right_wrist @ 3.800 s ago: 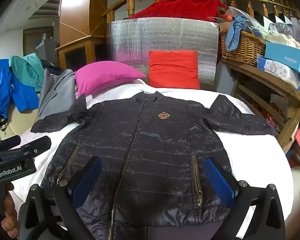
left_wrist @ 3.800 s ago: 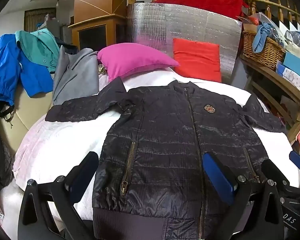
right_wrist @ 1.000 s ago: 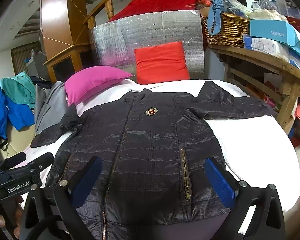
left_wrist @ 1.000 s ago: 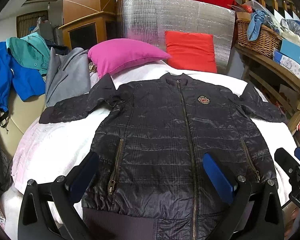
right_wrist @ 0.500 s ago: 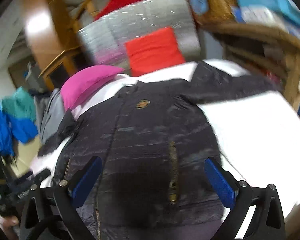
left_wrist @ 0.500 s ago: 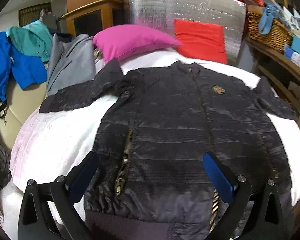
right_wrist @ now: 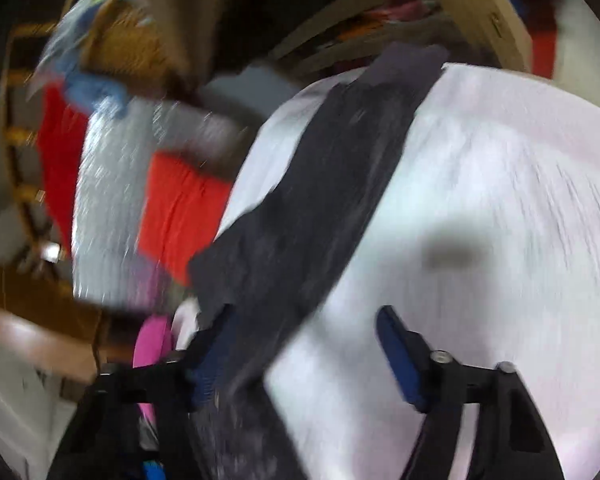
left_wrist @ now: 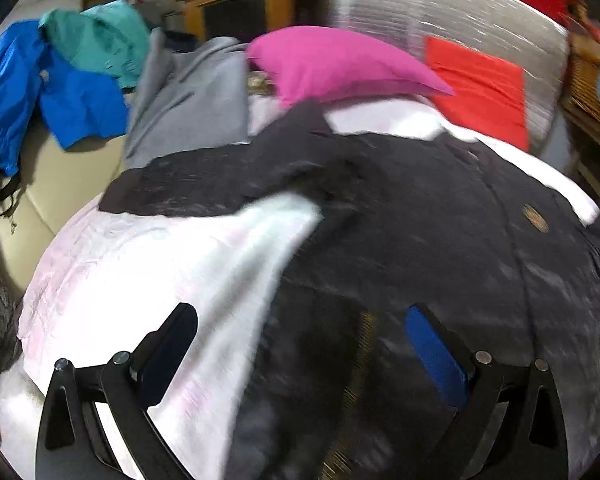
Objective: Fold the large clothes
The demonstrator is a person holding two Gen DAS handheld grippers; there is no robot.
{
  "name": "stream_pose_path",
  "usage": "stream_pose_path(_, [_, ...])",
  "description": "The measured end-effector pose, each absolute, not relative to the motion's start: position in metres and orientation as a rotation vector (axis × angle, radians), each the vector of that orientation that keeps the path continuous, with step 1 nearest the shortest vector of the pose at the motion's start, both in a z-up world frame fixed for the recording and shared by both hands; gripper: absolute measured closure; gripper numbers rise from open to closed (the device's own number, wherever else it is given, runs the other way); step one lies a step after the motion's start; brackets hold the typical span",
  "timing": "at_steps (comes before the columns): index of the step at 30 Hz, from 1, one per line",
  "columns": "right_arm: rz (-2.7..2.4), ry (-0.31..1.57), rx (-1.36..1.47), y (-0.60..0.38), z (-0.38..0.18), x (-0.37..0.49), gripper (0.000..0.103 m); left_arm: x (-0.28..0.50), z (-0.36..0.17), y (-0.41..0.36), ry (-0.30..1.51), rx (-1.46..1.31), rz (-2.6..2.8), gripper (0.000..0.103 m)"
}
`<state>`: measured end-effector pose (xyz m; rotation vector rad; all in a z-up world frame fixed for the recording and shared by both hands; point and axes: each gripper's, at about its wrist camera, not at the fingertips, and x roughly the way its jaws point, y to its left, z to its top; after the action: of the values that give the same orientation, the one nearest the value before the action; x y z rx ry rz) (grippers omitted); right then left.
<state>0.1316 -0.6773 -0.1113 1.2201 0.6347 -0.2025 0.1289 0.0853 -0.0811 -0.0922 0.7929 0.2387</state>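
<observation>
While blurred, jacket (left_wrist: pixel 440 248) chest badge (left_wrist: pixel 535 218) lettering unreadable.

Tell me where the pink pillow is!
In the left wrist view, the pink pillow lies at the bed's far end, between the gray garment and the red cushion.

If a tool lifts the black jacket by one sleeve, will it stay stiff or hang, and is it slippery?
The black jacket will probably hang limp: its sleeve lies creased and flat on the white bedspread. The faintly shiny shell suggests it may slip. It looks thin, so likely light.
</observation>
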Motion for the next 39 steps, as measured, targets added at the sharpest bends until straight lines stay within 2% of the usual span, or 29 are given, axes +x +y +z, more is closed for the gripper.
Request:
stream_pose_path(6, [-0.288,0.636,1.209,-0.717,-0.124,0.178,0.038,0.152,-0.103,0.137,0.791,-0.178,0.357,0.000])
stream_pose_path(8, [-0.315,0.637,1.189,-0.723,-0.125,0.187,0.043,0.155,-0.113,0.145,0.802,-0.195,0.369,0.000])
stream_pose_path(9, [-0.330,0.645,1.179,-0.726,-0.125,0.192,0.052,0.156,-0.117,0.147,0.806,-0.206,0.368,0.000])
stream_pose_path(10, [-0.354,0.662,1.160,-0.729,-0.124,0.195,0.074,0.158,-0.122,0.149,0.808,-0.218,0.364,0.000])
stream_pose_path(11, [-0.395,0.703,1.113,-0.729,-0.118,0.202,0.085,0.157,-0.125,0.149,0.811,-0.225,0.362,0.000])
stream_pose_path(13, [-0.427,0.718,0.994,-0.722,-0.093,0.210,0.092,0.158,-0.132,0.154,0.814,-0.249,0.356,0.000])
stream_pose_path(18, [-0.384,0.663,0.667,-0.660,0.010,0.237,0.093,0.153,-0.144,0.174,0.819,-0.370,0.354,0.000])
stream_pose_path(23, [-0.192,0.544,0.396,-0.525,0.111,0.264,0.093,0.148,-0.143,0.184,0.803,-0.439,0.329,0.000])
stream_pose_path(26, [-0.023,0.504,0.294,-0.430,0.136,0.270,0.093,0.147,-0.140,0.182,0.794,-0.434,0.317,0.000])
stream_pose_path(28, [0.078,0.511,0.243,-0.367,0.134,0.273,0.093,0.145,-0.139,0.182,0.786,-0.423,0.316,0.000])
stream_pose_path(30, [0.139,0.551,0.225,-0.323,0.116,0.273,0.090,0.145,-0.138,0.182,0.785,-0.419,0.311,0.000])
stream_pose_path(32, [0.195,0.645,0.234,-0.285,0.077,0.280,0.078,0.145,-0.138,0.181,0.787,-0.415,0.313,0.000])
stream_pose_path(34, [0.239,0.762,0.240,-0.257,0.032,0.282,0.014,0.144,-0.138,0.179,0.794,-0.405,0.311,0.000])
stream_pose_path(35, [0.269,0.818,0.237,-0.246,0.006,0.283,0.007,0.145,-0.139,0.178,0.798,-0.398,0.310,0.000])
stream_pose_path(39, [0.299,0.913,0.277,-0.253,-0.048,0.275,0.007,0.148,-0.142,0.176,0.813,-0.370,0.312,0.000])
